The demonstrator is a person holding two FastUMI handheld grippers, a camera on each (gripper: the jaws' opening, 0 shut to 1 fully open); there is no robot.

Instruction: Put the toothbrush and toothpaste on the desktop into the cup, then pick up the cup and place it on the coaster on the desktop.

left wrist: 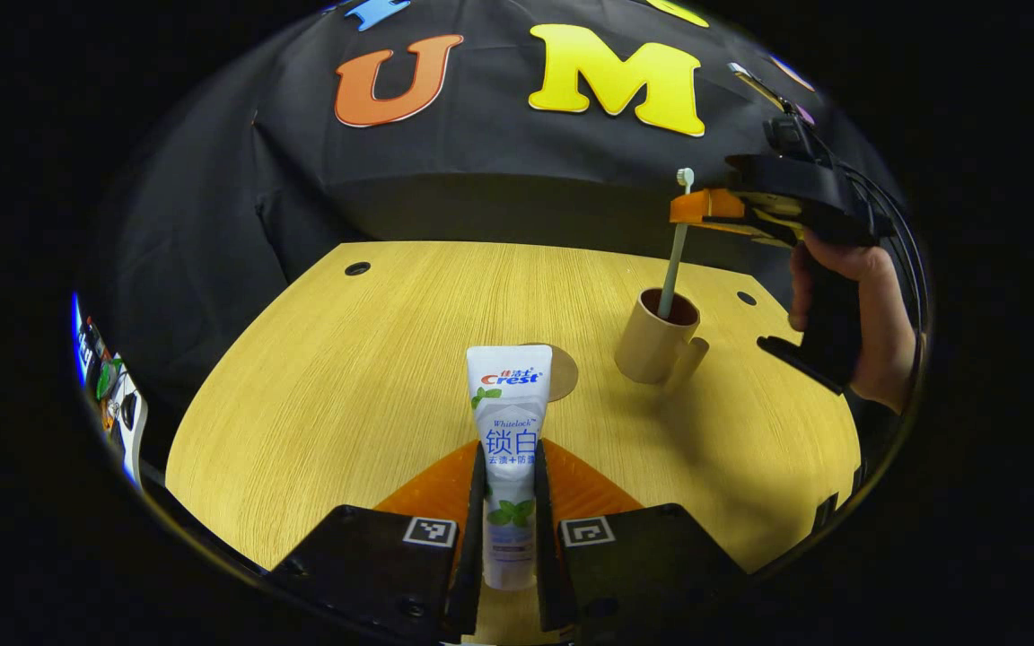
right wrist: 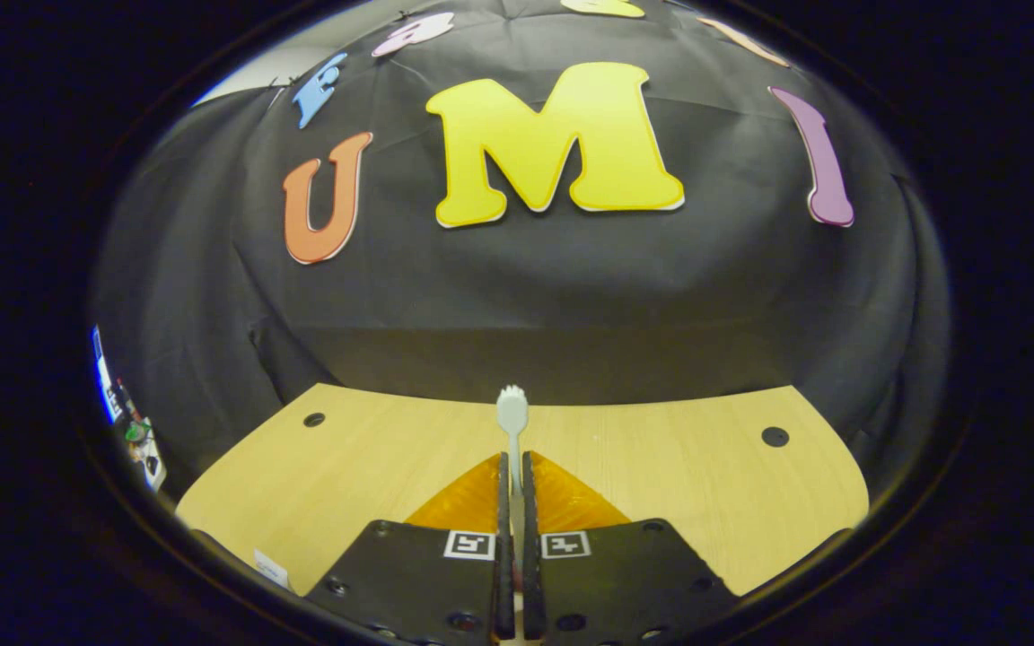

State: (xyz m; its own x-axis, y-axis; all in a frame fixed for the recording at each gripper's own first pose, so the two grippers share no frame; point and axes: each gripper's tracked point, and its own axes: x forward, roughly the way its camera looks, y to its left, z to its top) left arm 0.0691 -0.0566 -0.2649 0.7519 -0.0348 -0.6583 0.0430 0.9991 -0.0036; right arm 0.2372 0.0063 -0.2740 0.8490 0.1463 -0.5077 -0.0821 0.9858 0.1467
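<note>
The left claw (left wrist: 510, 467) grips the toothpaste (left wrist: 509, 431) upright, while the right claw (left wrist: 692, 208) holds the toothbrush (left wrist: 674, 256) in the cup (left wrist: 656, 336).

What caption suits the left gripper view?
Left hand-held gripper grips toothpaste while the other lowers a toothbrush into the cup.

toothbrush (left wrist: 671, 260) tilted in cup (left wrist: 654, 345); toothpaste (left wrist: 509, 431) upright
</note>
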